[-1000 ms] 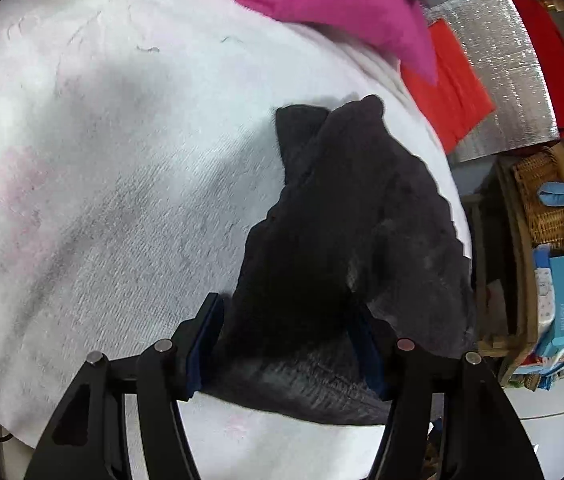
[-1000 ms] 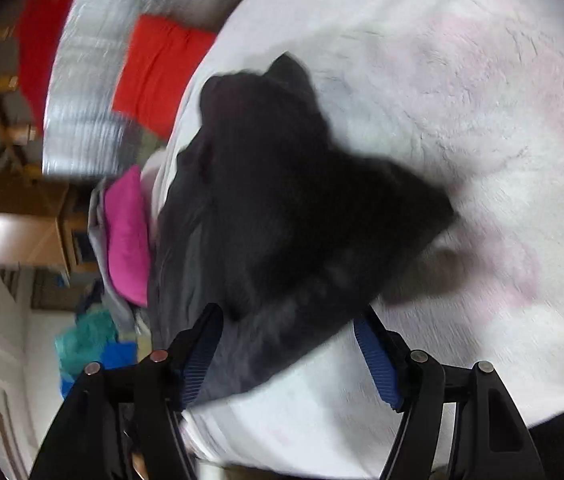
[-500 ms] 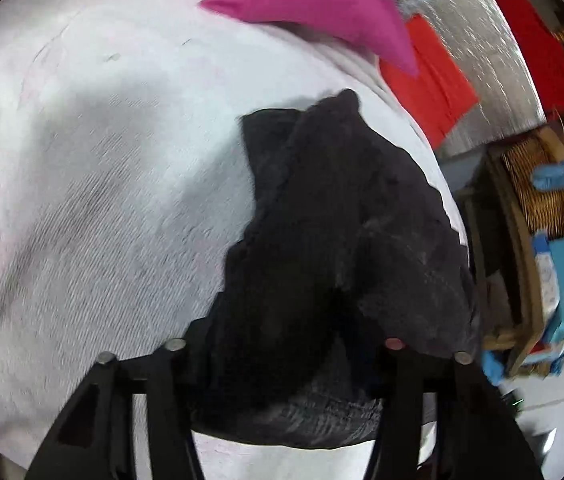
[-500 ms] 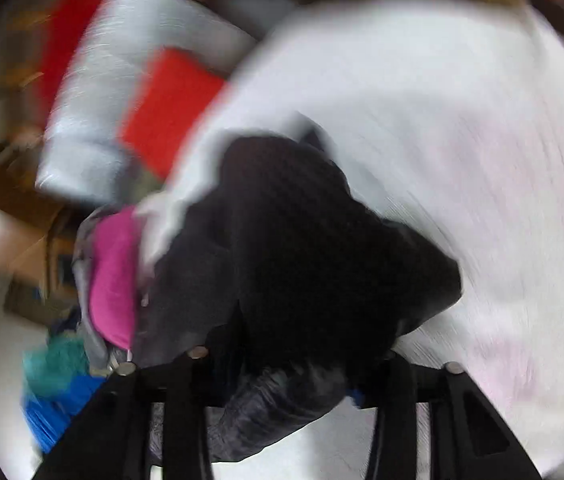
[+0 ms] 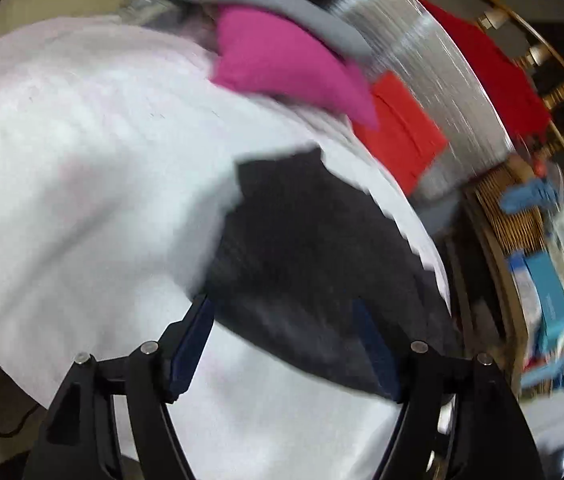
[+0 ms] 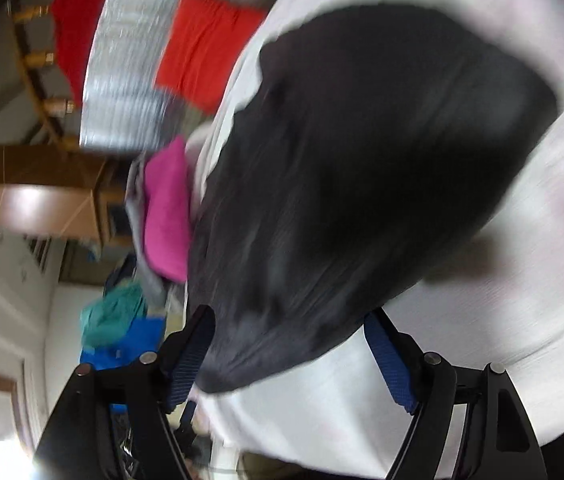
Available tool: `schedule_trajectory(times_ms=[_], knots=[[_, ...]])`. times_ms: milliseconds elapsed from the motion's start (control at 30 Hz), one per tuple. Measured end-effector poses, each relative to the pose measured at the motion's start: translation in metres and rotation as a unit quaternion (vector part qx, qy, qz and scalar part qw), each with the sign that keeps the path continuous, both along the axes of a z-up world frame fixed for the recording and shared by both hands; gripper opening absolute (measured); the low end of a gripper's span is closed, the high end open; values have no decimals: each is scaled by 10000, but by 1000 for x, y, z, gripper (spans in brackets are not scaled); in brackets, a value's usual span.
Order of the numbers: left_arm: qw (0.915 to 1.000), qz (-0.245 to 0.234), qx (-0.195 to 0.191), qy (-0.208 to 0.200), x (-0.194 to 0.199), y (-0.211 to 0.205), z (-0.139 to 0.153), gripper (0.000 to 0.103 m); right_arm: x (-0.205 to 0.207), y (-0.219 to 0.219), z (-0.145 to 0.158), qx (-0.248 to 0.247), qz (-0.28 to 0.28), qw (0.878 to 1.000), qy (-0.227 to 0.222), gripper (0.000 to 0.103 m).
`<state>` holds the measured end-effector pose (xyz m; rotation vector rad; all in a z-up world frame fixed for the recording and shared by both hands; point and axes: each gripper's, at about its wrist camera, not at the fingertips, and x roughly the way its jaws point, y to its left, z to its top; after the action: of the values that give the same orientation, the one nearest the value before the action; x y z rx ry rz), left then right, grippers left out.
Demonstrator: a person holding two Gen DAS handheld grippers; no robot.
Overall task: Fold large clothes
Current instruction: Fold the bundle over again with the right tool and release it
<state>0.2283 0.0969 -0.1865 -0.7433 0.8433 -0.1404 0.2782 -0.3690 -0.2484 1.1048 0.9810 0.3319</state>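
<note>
White cover [image 5: 81, 200] fills both views, w/ the black garment [image 5: 314, 264] bunched on it near the edge by the pink cloth [image 5: 282, 64]. Left gripper [image 5: 282, 344] & right gripper [image 6: 290, 348] both spread wide, holding nothing, garment edge lying between fingers.

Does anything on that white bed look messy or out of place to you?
Only the dark charcoal knitted garment: it lies bunched in an uneven heap on the white textured cover, right at its edge, not yet squared into a neat fold. Both the left tool and right tool are open around it. The pictures are blurred, so finer flaws cannot be judged.
</note>
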Motion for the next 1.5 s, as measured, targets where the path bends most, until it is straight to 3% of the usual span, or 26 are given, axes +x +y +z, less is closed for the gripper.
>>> schedule_trajectory(times_ms=[133,367,433,467,533,600,667,733,767,867,933,1100,1200,1300,1367,1400,1433,1500], knots=[[9981,-261,-408,384,12,-19,-23,73,10,48,-11,-14,296,9995,130,80],[9848,448,-1395,933,30,-7,-65,73,20,75,-13,-258,-252,9993,-139,80],[9826,597,-1586,759,31,0,-66,72,22,74,-6,-490,-264,9981,-280,68],[9843,636,-1527,616,32,3,-62,72,20,77,3,-818,-242,9953,-449,63],[9889,533,-1307,472,35,3,-54,61,20,80,15,-1085,-227,9913,-706,49],[9936,439,-1010,267,34,2,-44,57,19,81,24,-1186,-239,9882,-938,46],[9964,380,-739,145,36,-2,-37,57,19,81,23,-1290,-178,9873,-907,46],[9971,298,-494,502,41,-4,-48,57,26,84,8,-1371,-55,9893,-504,46],[9953,341,-584,699,40,-1,-58,58,29,85,3,-1320,-23,9906,-362,46],[9898,455,-1099,790,33,8,-63,59,29,76,-2,-817,1,9966,-101,51],[9896,430,-1110,806,29,12,-59,64,25,65,0,-512,11,9987,-3,69],[9813,836,-1534,804,19,41,-61,71,-1,3,1,-173,-798,9966,70,72],[9755,1222,-1671,751,13,57,-62,74,-17,-51,-12,53,-1685,9852,301,74],[9753,1214,-1711,696,23,51,-65,74,-29,-87,-26,386,-2464,9678,348,74],[9774,1135,-1674,612,28,47,-64,73,-30,-98,-30,558,-2635,9628,241,73],[9792,1112,-1605,552,28,45,-62,71,-24,-100,-31,631,-2551,9646,205,64],[9817,1075,-1508,441,30,42,-58,61,-20,-99,-29,541,-2489,9668,193,52],[9868,996,-1238,301,36,38,-51,48,-16,-93,-14,148,-2488,9684,-23,43]])
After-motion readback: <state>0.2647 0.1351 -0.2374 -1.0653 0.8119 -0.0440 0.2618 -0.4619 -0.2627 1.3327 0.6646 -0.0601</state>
